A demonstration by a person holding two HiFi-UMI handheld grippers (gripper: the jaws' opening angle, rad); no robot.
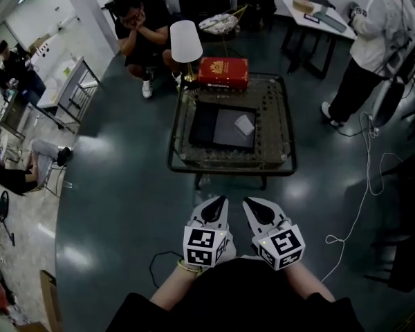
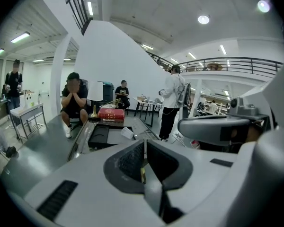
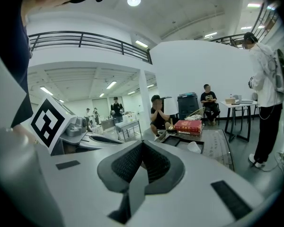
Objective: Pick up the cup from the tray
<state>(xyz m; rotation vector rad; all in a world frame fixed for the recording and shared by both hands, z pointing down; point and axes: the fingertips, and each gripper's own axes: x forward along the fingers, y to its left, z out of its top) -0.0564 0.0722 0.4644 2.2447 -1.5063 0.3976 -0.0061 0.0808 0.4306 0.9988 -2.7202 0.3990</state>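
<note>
A small white cup (image 1: 244, 124) lies on its side on a dark tray (image 1: 211, 127) that rests on a low glass table (image 1: 273, 160). The cup also shows in the left gripper view (image 2: 127, 133) and the right gripper view (image 3: 194, 147). My left gripper (image 1: 220, 200) and right gripper (image 1: 250, 202) are held side by side close to my body, well short of the table, over the floor. Both have their jaws shut with nothing between them, as seen on the left gripper (image 2: 143, 145) and the right gripper (image 3: 142, 148).
A red box (image 1: 223, 72) and a white-shaded lamp (image 1: 186, 43) stand at the table's far end. A person sits behind the table (image 1: 142, 37), another stands at the right (image 1: 373, 40). A white cable (image 1: 363, 192) trails on the floor to the right.
</note>
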